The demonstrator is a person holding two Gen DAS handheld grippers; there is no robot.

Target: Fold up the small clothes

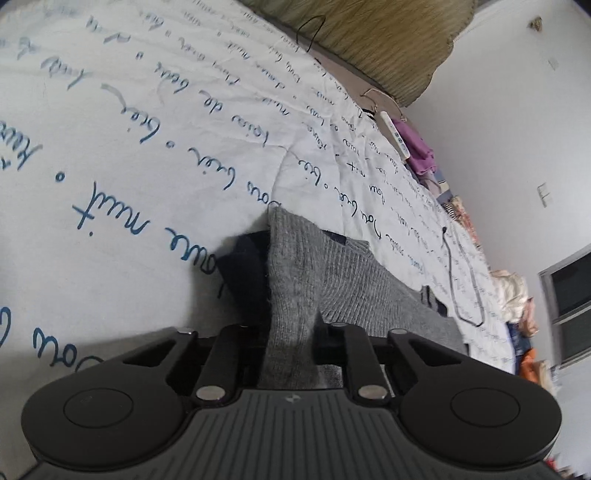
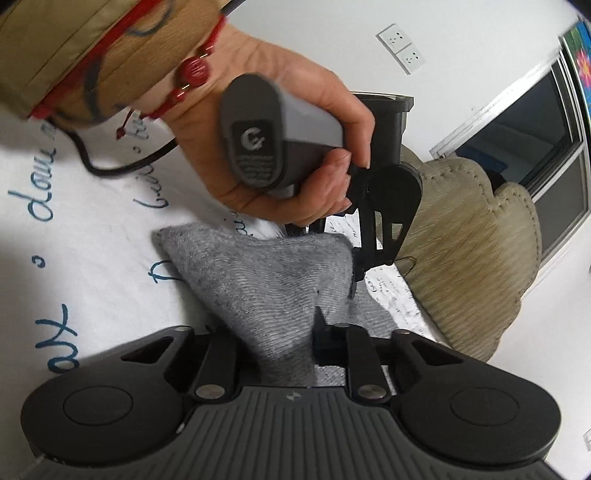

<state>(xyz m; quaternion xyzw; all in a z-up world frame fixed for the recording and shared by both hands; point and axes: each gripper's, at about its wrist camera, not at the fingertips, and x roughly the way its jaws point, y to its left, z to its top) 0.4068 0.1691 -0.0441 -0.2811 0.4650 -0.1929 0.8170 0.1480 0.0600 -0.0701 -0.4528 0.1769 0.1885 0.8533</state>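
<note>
A small grey knitted garment lies on the white bedsheet with blue writing. A dark navy part shows under its left edge. My left gripper is shut on a bunched fold of the grey knit. My right gripper is also shut on the grey garment, which is lifted into a peak. In the right wrist view, the person's hand holds the left gripper, which pinches the far end of the same fabric.
A beige quilted pillow lies at the head of the bed and also shows in the left wrist view. A black cable, a white remote and purple clothes lie along the bed's far edge. White wall and a window are beyond.
</note>
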